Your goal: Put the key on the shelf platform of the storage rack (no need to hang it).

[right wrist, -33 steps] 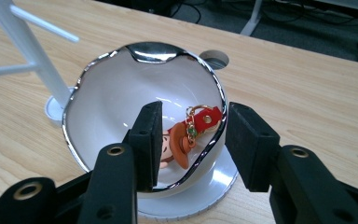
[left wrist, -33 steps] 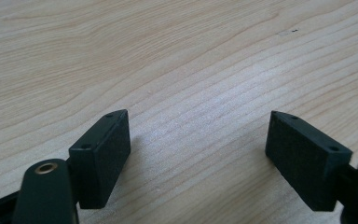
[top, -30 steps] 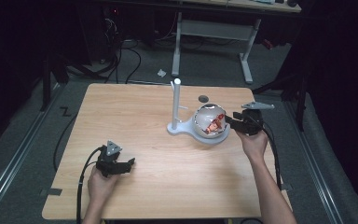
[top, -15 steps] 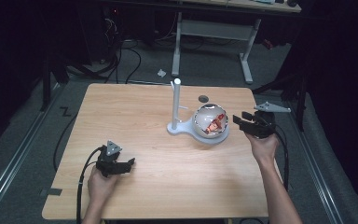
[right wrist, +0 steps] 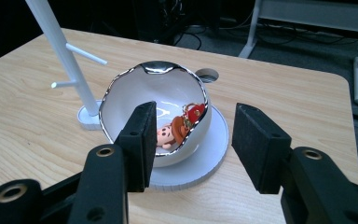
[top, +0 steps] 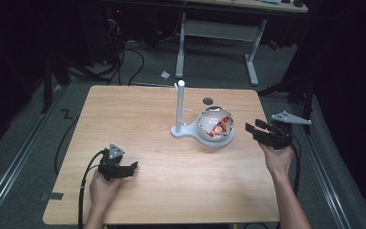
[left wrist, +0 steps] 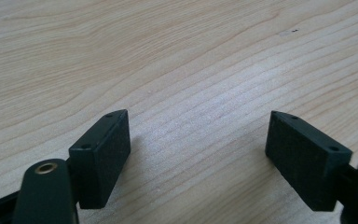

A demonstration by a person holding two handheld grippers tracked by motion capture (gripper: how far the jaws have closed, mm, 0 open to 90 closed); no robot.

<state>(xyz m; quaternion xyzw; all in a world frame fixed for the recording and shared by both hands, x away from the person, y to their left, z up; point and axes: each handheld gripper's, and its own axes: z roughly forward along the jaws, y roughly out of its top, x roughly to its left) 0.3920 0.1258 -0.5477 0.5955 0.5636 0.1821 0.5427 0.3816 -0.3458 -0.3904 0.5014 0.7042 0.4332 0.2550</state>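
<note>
A white, silver-rimmed egg-shaped bowl (top: 215, 125) stands on a white saucer in the middle right of the table. Inside it lies a small toy figure (right wrist: 171, 133) with a red keyring tag (right wrist: 196, 112). My right gripper (top: 254, 130) is held at the table's right edge, a short way right of the bowl and pointing at it. In the right gripper view my right gripper (right wrist: 193, 140) is open; its jaws have just been opening and nothing is between them. My left gripper (top: 131, 167) is open near the front left, and my left gripper (left wrist: 198, 140) sits just over bare wood.
A white stand (top: 180, 107) with a tall pole and short pegs (right wrist: 86, 53) rises just left of the bowl. A round cable hole (top: 208, 100) lies behind the bowl. The wooden table (top: 138, 119) is bordered by dark floor with cables and desk legs.
My right gripper has drawn back from the bowl's rim to the right, out to the table's edge, and its jaws stand wider. The left gripper has stayed put.
</note>
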